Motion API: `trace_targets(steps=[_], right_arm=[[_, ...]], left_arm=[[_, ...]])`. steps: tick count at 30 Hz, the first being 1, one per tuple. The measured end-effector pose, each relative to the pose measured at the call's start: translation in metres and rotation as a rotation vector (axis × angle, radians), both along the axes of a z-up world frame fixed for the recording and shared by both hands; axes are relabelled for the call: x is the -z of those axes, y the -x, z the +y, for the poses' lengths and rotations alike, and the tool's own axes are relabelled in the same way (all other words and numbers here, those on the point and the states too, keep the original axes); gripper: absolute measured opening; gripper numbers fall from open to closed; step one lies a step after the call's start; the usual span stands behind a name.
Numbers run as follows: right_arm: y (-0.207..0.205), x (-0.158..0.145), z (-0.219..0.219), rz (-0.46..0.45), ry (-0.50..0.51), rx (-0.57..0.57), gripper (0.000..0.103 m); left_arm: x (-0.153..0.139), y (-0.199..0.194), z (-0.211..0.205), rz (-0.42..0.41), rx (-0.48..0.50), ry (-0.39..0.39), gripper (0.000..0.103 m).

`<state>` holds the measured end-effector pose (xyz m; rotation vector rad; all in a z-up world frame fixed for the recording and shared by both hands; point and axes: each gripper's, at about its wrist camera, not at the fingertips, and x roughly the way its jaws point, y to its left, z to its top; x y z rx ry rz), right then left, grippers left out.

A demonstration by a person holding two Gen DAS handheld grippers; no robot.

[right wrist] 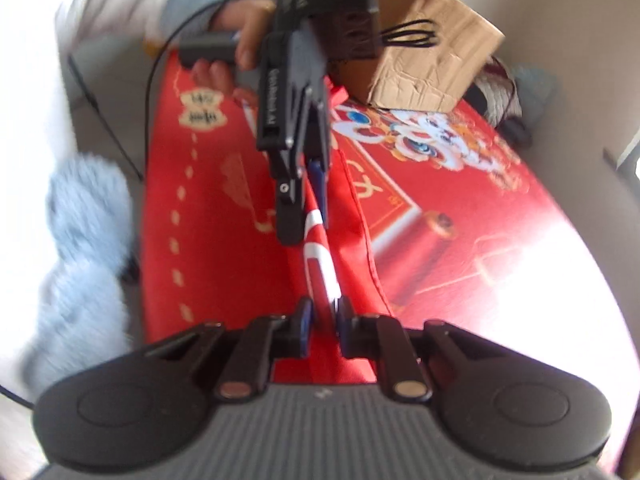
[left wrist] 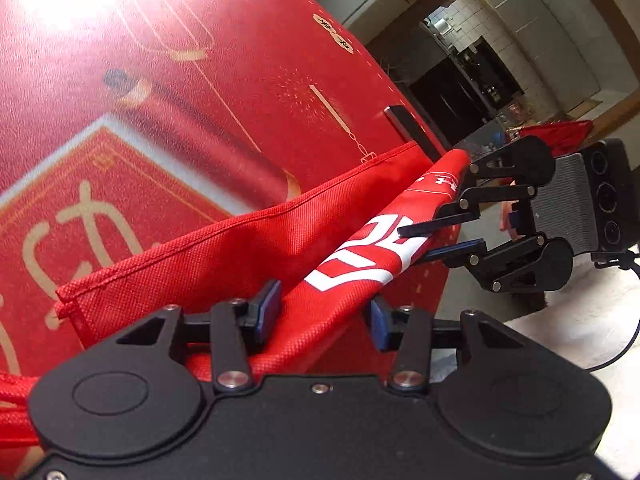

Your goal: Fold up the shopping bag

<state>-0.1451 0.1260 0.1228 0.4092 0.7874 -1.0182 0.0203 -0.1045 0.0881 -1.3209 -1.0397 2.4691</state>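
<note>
Over the mat: red shopping bag [left wrist: 224,256] is hanging stretched between both claws, above the red printed mat [left wrist: 168,112].
Box: cardboard box [right wrist: 432,60] is sitting at the mat's far edge; contents hidden.
Left gripper [left wrist: 324,312]: jaws are standing part-open, the bag's printed fold lying between them; grip unclear.
Right gripper [right wrist: 324,320]: jaws are pinching the bag's folded edge, nearly closed.

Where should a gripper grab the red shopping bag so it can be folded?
Probably on the thin top hem of the shopping bag, coming in from the open end. The hem is a flat double layer, so pads can pinch it. The right gripper already pinches the printed edge; the left gripper straddles it farther along.
</note>
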Motion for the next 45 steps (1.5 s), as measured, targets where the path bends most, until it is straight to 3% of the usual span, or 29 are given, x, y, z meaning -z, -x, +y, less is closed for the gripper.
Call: trace_targets(steps=[3, 8, 12, 15, 20, 23, 29, 33, 39, 40, 41, 42, 43, 45], right_arm=[[0.027, 0.006, -0.014, -0.163, -0.052, 0.142, 0.014], [0.051, 0.018, -0.026, -0.345, -0.125, 0.291, 0.014], [0.087, 0.035, -0.036, -0.604, -0.233, 0.436, 0.015], [0.100, 0.043, -0.038, -0.710, -0.290, 0.521, 0.015], [0.096, 0.038, -0.044, -0.657, -0.297, 0.530, 0.015], [0.102, 0.036, -0.063, -0.634, -0.382, 0.535, 0.015], [0.099, 0.028, -0.109, -0.459, -0.516, 0.511, 0.016], [0.089, 0.026, -0.137, -0.348, -0.612, 0.502, 0.016], [0.065, 0.024, -0.174, -0.144, -0.701, 0.386, 0.017], [0.058, 0.023, -0.179, -0.091, -0.704, 0.362, 0.021], [0.051, 0.022, -0.182, -0.030, -0.699, 0.346, 0.034], [0.042, 0.022, -0.185, 0.070, -0.681, 0.331, 0.061], [0.039, 0.027, -0.188, 0.136, -0.673, 0.336, 0.098], [0.034, 0.035, -0.194, 0.256, -0.660, 0.342, 0.102]], left_arm=[[0.007, 0.007, -0.006, -0.015, -0.034, -0.034, 0.046], [0.009, 0.024, -0.005, -0.038, -0.033, -0.008, 0.043], [0.010, 0.034, -0.003, -0.051, -0.044, -0.017, 0.041], [0.010, 0.037, -0.001, -0.051, -0.039, 0.004, 0.039], [0.013, 0.040, -0.003, -0.054, -0.046, -0.005, 0.038], [0.014, 0.040, -0.003, -0.057, -0.045, -0.001, 0.037], [0.008, 0.043, 0.005, -0.047, -0.005, 0.069, 0.034], [0.009, 0.042, 0.005, -0.029, 0.008, 0.071, 0.034], [0.010, 0.041, 0.008, 0.002, 0.044, 0.105, 0.034], [0.011, 0.040, 0.009, 0.008, 0.045, 0.105, 0.034], [0.011, 0.039, 0.009, 0.014, 0.046, 0.105, 0.034], [0.012, 0.040, 0.009, 0.020, 0.046, 0.102, 0.034], [0.013, 0.040, 0.009, 0.027, 0.046, 0.100, 0.034], [0.013, 0.037, 0.011, 0.041, 0.050, 0.109, 0.034]])
